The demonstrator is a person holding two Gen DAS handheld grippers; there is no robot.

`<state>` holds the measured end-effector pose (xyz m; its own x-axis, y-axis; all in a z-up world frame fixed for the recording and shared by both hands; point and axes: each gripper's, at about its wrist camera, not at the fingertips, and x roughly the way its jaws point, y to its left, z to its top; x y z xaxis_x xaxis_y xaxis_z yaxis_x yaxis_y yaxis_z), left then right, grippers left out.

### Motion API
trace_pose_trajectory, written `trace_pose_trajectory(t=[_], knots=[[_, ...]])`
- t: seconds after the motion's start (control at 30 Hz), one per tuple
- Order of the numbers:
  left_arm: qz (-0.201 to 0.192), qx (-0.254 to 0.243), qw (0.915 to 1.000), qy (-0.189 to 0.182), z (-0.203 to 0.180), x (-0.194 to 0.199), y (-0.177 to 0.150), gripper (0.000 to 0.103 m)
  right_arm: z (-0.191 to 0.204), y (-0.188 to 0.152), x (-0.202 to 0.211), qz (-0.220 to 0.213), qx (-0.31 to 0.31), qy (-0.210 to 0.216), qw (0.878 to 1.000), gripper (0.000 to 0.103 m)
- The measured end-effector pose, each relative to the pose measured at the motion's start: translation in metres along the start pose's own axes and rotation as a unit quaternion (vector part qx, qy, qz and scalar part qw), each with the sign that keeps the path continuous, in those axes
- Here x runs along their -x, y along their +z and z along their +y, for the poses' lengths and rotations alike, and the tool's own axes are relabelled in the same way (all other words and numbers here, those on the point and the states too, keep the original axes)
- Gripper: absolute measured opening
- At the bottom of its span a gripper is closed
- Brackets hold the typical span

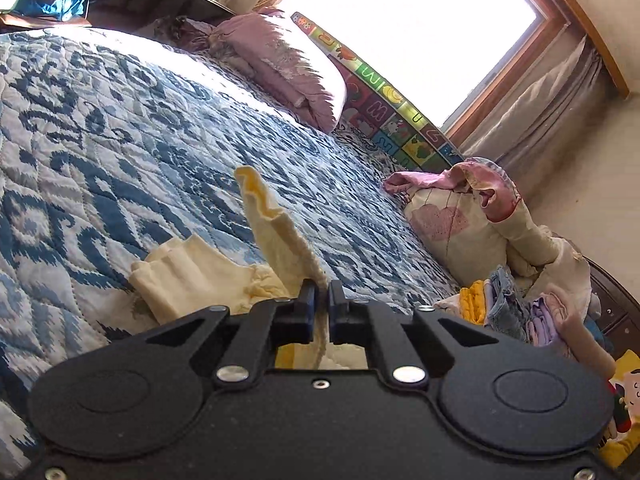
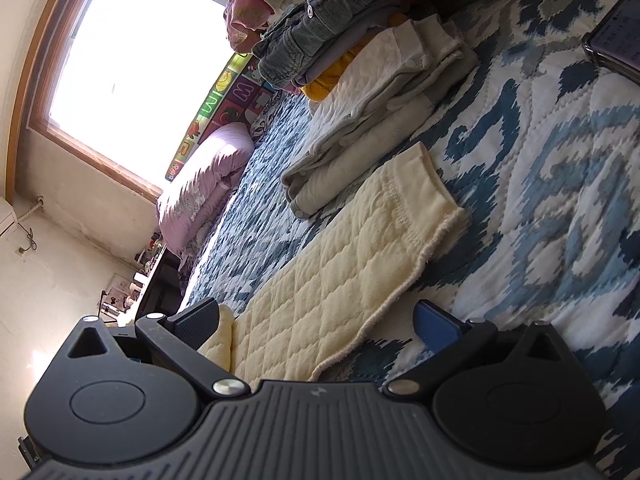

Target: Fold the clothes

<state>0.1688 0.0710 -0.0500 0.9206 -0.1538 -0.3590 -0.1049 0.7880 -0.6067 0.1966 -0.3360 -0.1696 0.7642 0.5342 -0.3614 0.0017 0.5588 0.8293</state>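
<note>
On the bed (image 1: 120, 128), left of the clothes stack (image 2: 360, 40), the cream garment (image 2: 340, 264) lay partly spread on the blue-patterned quilt. The left gripper (image 1: 319, 294) had its fingers pinched on one edge of that garment, lifting a strip of it upright while the rest stayed bunched on the bed. Nearer the stack, the right gripper (image 2: 320, 320) hovered with its fingers spread wide to either side of the garment's flat quilted part, gripping nothing. Beside the garment sat a folded grey piece (image 2: 380, 120), and beyond it the stack, so several items looked finished. This one seemed mid-fold: a lifted edge not yet laid over, then stacking left.
</note>
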Motion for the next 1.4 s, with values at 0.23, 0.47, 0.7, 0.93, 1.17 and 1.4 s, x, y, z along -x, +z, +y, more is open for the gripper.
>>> trace_pose_trajectory(t=[0.23,0.47,0.7,0.93,1.17,1.4], knots=[[0.02,-0.09,0.9933,-0.069,-0.082,-0.01,-0.025,0.003,-0.007,0.007,0.01,-0.014,-0.016,0.005,1.0,0.102],[0.061,-0.136,0.9778,-0.147,-0.16,-0.028,-0.068,0.003,-0.018,0.015,0.025,-0.039,-0.037,0.011,0.998,0.102],[0.133,-0.176,0.9541,-0.202,-0.186,-0.042,-0.113,0.029,-0.036,0.023,0.047,-0.081,-0.082,0.03,0.993,0.102],[0.142,-0.124,0.9738,-0.127,-0.112,-0.032,-0.107,0.029,-0.042,0.026,0.045,-0.076,-0.094,0.034,0.992,0.102],[0.111,0.012,0.9937,-0.003,0.005,-0.003,-0.067,0.04,-0.017,0.014,0.007,-0.01,-0.057,0.004,0.998,0.101],[0.075,0.19,0.9776,0.053,0.111,0.009,-0.038,0.055,-0.008,0.008,-0.008,-0.014,-0.038,-0.018,0.999,0.094]])
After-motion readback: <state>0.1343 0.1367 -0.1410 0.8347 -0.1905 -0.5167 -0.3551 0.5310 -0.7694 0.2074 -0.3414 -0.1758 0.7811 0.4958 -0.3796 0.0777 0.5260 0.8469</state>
